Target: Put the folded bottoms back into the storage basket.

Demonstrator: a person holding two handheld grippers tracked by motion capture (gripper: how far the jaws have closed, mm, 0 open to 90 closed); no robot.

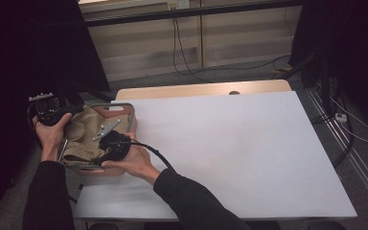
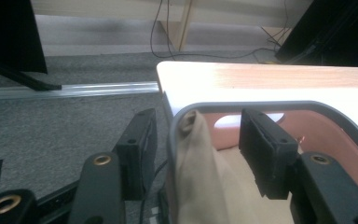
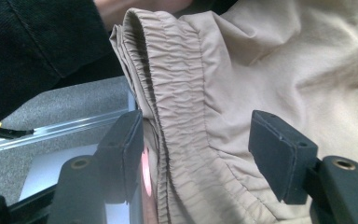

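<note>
A beige garment with an elastic waistband lies in a pink basket with a grey rim at the table's left edge. My left gripper is at the basket's far left corner. In the left gripper view its jaws stand apart on either side of the rim and a raised fold of the cloth, with the pads clear of it. My right gripper is over the basket's near side. Its jaws are open around the gathered waistband without pressing it.
The basket sits on a white sheet that covers a wooden table. Grey carpet and a metal rail lie beyond the table's left edge. Cables run along the floor at the back and right. A dark sleeve is close to the right gripper.
</note>
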